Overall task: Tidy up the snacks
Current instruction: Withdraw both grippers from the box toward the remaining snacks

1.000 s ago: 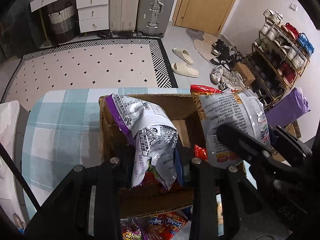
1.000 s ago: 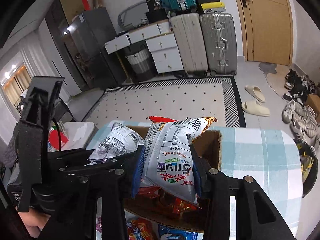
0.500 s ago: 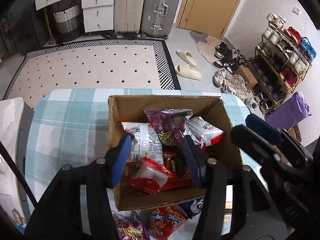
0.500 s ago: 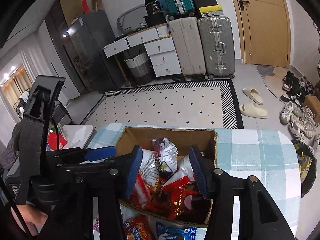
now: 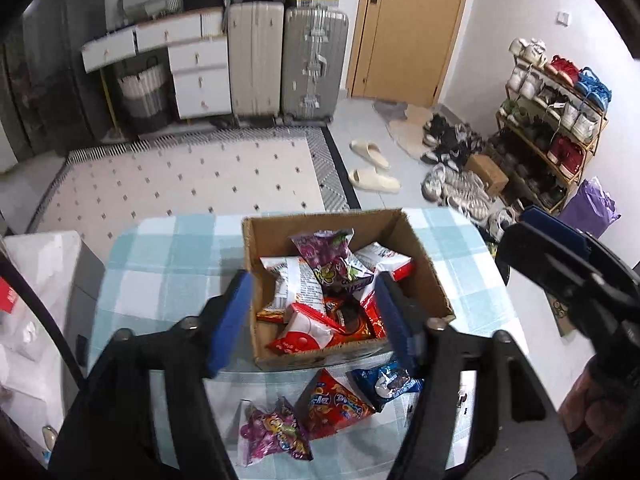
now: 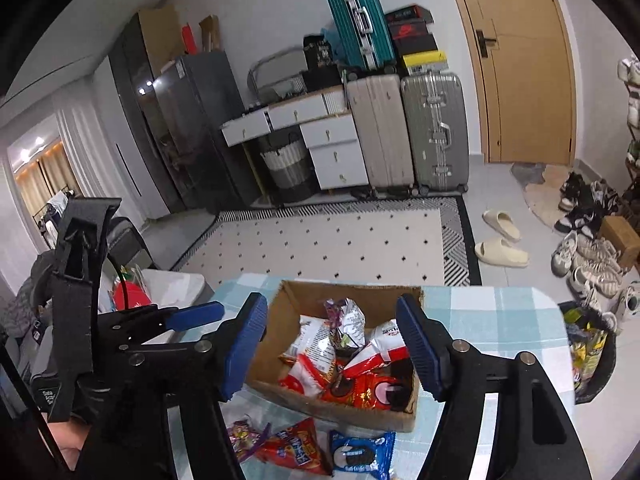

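A cardboard box [image 5: 428, 264] [image 6: 292, 296] on the checked tablecloth holds several snack bags, among them a purple bag [image 5: 330, 258] and a red and white bag [image 6: 384, 344]. Three packets lie in front of the box: a purple one [image 5: 274, 432] [image 6: 242, 438], a red one [image 5: 334, 408] [image 6: 294, 446] and a blue cookie packet [image 5: 386, 386] [image 6: 358, 454]. My left gripper [image 5: 312, 312] is open and empty above the box's near side. My right gripper [image 6: 332, 344] is open and empty above the box. The right gripper also shows at the right edge of the left wrist view [image 5: 560, 264].
The checked table [image 5: 168, 264] ends at a far edge near the patterned rug [image 5: 180, 184]. A white unit [image 5: 36, 304] stands left of the table. A dark bin with wrappers [image 6: 588, 344] sits at the table's right. Suitcases, drawers and a shoe rack line the room.
One second ago each gripper was shut on a snack bag over the box. Both opened, the bags dropped into the box, and both grippers have pulled up and back.
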### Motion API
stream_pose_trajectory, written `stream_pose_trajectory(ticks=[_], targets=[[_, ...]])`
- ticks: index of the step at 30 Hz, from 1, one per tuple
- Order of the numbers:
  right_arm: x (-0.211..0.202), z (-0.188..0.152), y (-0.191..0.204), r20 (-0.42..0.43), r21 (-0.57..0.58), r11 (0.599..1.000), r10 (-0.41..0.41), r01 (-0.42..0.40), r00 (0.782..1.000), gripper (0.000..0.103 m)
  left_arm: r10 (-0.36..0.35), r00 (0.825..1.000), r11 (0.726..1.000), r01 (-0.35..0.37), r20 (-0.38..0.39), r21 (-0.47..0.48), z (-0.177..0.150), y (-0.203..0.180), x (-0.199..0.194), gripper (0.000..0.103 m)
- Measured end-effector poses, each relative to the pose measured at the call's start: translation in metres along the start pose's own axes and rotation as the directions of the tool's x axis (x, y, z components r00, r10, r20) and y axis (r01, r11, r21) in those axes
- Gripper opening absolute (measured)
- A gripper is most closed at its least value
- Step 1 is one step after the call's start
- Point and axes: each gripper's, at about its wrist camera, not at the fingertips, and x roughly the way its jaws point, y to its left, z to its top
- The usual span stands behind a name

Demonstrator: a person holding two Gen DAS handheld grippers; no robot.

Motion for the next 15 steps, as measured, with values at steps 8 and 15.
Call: stream_pose_trajectory(ticks=[8,15], targets=[[-0.086,-0.01,0.021,0.123,-0.046,0.999,0.024,-0.019,0.992,0.088,0.006,0.991,1.0,-0.008,0.137,0.019,-0.02,-0.001,-0.085,0.08],[-0.158,-0.043,0.037,0.218,-0.091,0.996,0.024,-0.004,0.976,0.101,0.007,0.978,0.998,-0.02,0.207,0.06,-0.065,0.001,-0.144,0.086]])
